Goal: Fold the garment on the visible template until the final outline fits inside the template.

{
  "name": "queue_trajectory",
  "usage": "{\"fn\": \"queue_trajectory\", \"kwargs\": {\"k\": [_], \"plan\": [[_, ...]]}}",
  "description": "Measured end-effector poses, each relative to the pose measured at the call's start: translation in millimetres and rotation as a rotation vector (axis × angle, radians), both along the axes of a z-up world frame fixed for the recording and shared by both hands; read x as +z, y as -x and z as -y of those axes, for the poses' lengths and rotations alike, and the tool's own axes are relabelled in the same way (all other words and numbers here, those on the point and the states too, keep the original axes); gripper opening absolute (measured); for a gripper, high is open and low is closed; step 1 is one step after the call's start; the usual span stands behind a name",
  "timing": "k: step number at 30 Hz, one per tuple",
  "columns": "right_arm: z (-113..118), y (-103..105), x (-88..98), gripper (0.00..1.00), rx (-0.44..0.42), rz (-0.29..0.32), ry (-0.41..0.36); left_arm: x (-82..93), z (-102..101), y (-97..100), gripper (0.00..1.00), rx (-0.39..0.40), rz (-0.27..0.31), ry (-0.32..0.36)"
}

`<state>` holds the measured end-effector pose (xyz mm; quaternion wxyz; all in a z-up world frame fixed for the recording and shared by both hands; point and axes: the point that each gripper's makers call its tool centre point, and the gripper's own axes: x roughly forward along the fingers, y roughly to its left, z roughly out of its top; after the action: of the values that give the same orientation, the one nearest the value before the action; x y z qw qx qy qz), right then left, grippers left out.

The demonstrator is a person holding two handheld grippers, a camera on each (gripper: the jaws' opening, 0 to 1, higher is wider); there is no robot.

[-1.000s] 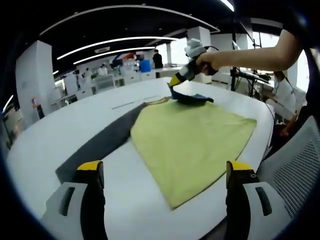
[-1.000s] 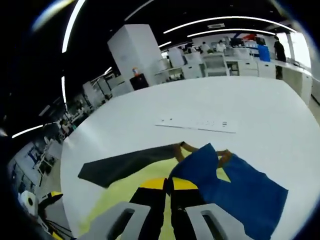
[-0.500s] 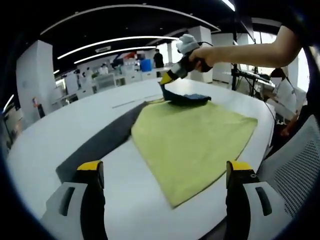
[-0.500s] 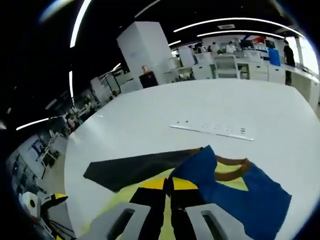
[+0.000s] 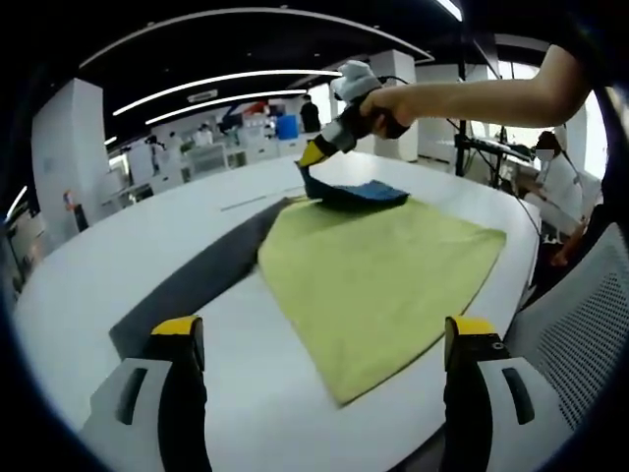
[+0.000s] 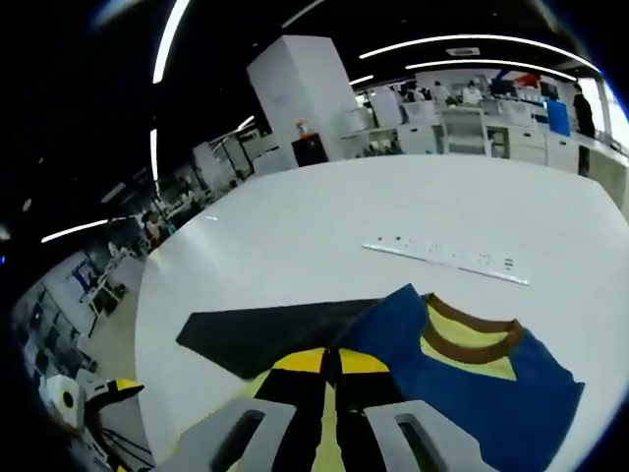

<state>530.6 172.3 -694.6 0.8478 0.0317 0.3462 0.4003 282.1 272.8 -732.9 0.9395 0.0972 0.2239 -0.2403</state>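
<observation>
A yellow-green garment [image 5: 378,270] lies on the white round table [image 5: 118,256], partly over a dark grey template [image 5: 201,275] that sticks out to its left. Its far end is blue [image 5: 359,194] with a brown collar [image 6: 470,340]. A person's hand holds my right gripper [image 5: 316,157] above that far end. It is shut on the blue fabric and lifts an edge of it; in the right gripper view the jaws [image 6: 329,366] meet on the blue cloth [image 6: 462,393]. My left gripper [image 5: 324,332] hovers open over the near table edge, nothing between its fingers.
A thin white strip [image 6: 447,258] lies on the table beyond the garment. A grey mesh chair [image 5: 590,339] stands at the table's right edge. Another person [image 5: 560,187] sits further right. Office desks and pillars fill the background.
The right gripper has carried the lifted blue edge up and leftward, toward the template side. More of the brown collar now shows. The left gripper has stayed still.
</observation>
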Motion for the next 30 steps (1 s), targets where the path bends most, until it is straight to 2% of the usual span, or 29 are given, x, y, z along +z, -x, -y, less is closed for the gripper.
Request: {"fn": "queue_trajectory", "kwargs": {"k": [14, 22, 26, 30], "plan": [[-32, 26, -14.0, 0.00, 0.073, -0.045, 0.001, -1.6, 0, 0.5, 0.99, -0.002, 0.000, -0.003], [-35, 35, -43.1, 0.00, 0.102, -0.081, 0.063, -2.4, -2, 0.6, 0.99, 0.002, -0.002, -0.003], [-36, 37, -53.1, 0.00, 0.083, -0.118, 0.056, -2.1, -2, -0.4, 0.99, 0.003, 0.001, 0.002], [-41, 41, -55.1, 0.00, 0.094, -0.130, 0.038, -3.3, -1, -0.3, 0.99, -0.001, 0.001, -0.006]]}}
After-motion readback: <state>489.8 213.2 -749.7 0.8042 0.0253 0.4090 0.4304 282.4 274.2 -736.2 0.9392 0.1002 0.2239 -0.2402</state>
